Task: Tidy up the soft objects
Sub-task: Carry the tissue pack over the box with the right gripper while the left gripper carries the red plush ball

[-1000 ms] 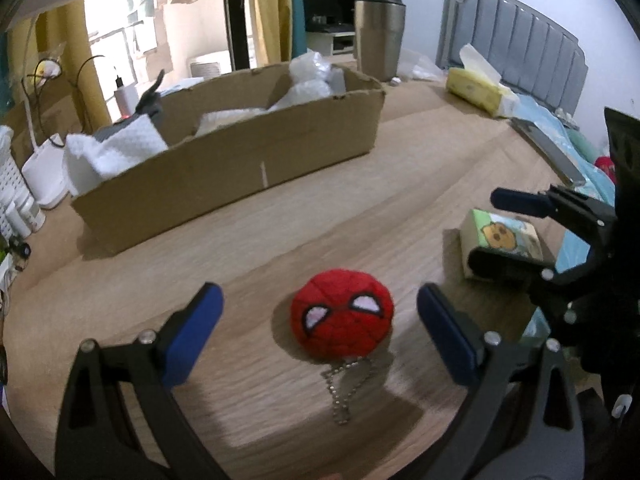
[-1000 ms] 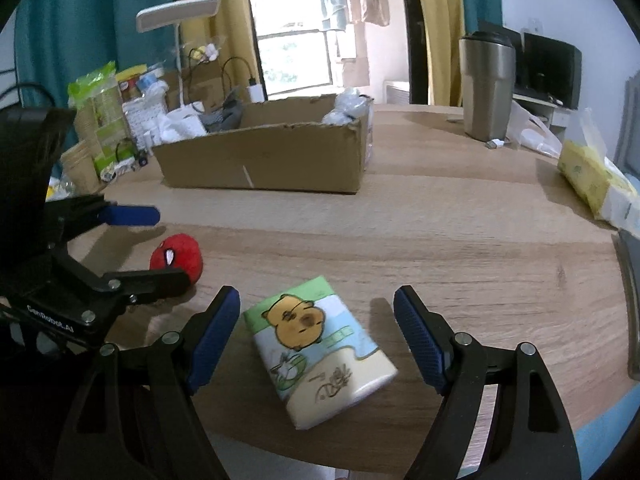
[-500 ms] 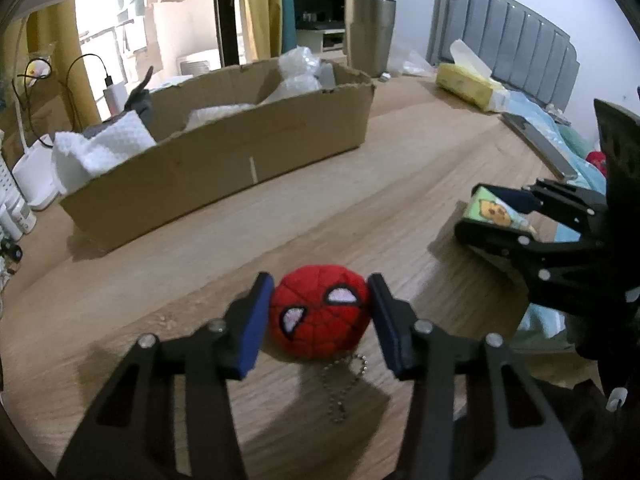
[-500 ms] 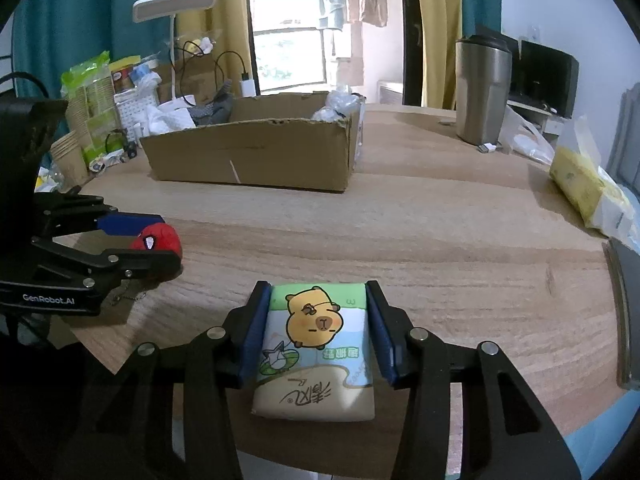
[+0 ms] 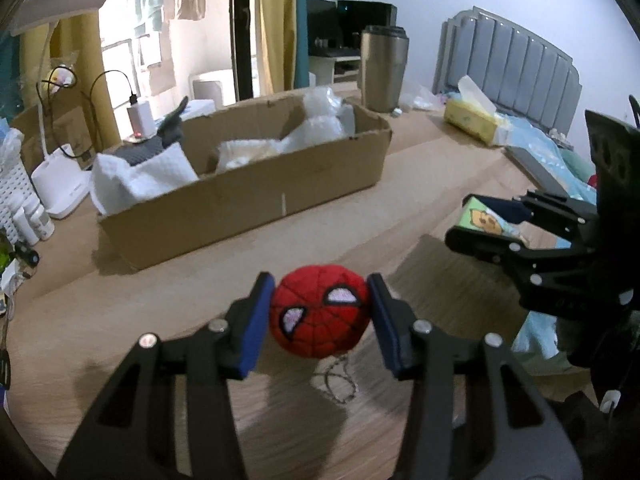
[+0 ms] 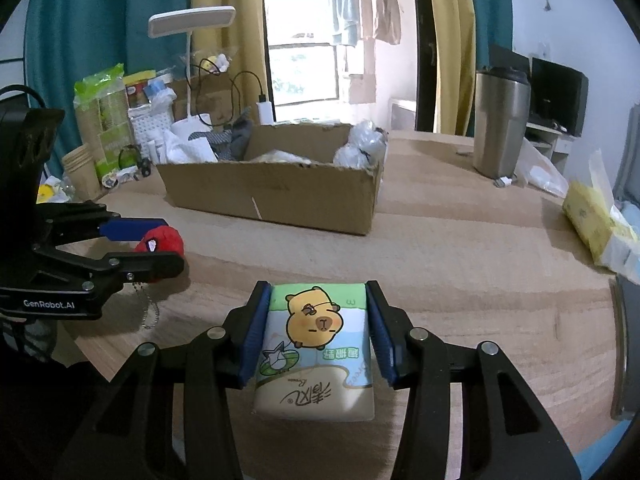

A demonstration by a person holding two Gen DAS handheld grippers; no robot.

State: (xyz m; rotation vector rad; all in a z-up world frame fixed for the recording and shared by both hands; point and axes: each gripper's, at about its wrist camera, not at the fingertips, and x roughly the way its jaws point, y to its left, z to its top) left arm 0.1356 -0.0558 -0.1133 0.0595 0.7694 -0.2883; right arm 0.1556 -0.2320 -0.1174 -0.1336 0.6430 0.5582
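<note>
Headboard (image 5: 508, 68) shows only in the left view; left claw (image 5: 320, 316) clamps the red plush ball (image 5: 318, 316), right claw (image 6: 316, 328) the tissue pack (image 6: 316, 344).

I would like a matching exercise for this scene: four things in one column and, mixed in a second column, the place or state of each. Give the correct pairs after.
Things:
1. red plush ball
2. tissue pack
3. cardboard box
4. steel tumbler

Places or states:
A. stands upright behind the box, toward the right
B. clamped in the right gripper
C. open on the table, holds white soft things
D. clamped in the left gripper

Pairs: 1-D, 2-B, 3-C, 4-A
</note>
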